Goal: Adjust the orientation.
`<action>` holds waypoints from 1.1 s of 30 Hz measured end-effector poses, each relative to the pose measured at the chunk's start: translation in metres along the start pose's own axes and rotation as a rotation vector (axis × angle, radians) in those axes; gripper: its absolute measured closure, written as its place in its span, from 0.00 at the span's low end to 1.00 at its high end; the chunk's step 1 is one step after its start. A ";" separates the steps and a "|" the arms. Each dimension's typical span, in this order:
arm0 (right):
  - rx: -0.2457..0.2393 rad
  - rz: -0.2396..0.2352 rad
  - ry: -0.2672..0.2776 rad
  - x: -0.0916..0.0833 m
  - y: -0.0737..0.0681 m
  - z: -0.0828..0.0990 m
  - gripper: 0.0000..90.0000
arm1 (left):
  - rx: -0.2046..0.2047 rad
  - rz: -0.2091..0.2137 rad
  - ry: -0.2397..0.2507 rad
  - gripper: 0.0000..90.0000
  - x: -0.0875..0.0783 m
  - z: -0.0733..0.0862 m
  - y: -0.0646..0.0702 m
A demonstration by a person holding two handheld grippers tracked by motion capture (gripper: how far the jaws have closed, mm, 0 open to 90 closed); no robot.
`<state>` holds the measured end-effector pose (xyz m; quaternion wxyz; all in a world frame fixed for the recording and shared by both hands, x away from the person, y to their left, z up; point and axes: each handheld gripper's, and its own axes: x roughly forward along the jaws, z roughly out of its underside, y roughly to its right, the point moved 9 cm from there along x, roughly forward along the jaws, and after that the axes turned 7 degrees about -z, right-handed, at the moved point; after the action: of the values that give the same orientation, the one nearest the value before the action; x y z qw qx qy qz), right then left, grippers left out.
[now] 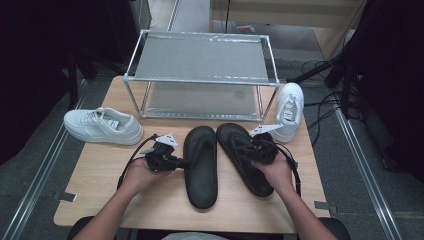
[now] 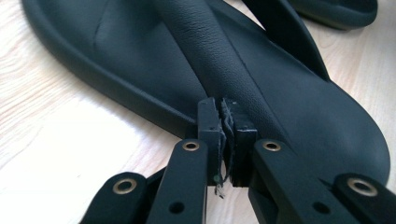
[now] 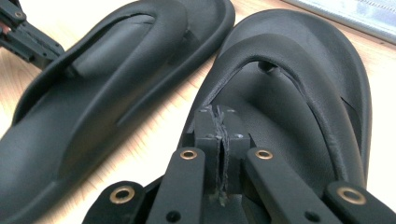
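Two black flip-flops lie side by side on the wooden table. My left gripper (image 1: 186,162) is at the left side of the left flip-flop (image 1: 201,167). In the left gripper view its jaws (image 2: 223,109) are shut pad to pad, and the tips rest against the edge of the broad strap (image 2: 210,42). My right gripper (image 1: 246,148) lies over the right flip-flop (image 1: 256,182). In the right gripper view its jaws (image 3: 219,116) are shut with nothing between them, tips at the base of that flip-flop's strap (image 3: 303,79). The left flip-flop (image 3: 116,79) lies beside it.
A white sneaker (image 1: 102,126) lies at the table's left, another white sneaker (image 1: 289,110) at the right beside a two-shelf metal rack (image 1: 200,75) standing at the back. The table's front edge (image 1: 170,225) is near the person's arms.
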<state>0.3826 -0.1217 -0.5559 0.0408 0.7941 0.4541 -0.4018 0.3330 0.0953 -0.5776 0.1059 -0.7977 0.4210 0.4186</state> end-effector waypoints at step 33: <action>0.014 -0.028 0.054 0.000 -0.004 -0.001 0.92 | 0.055 0.059 0.020 0.90 0.007 -0.012 0.030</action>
<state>0.3799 -0.1194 -0.5542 0.0173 0.7985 0.4635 -0.3838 0.3189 0.0664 -0.5695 0.1110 -0.7860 0.4565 0.4019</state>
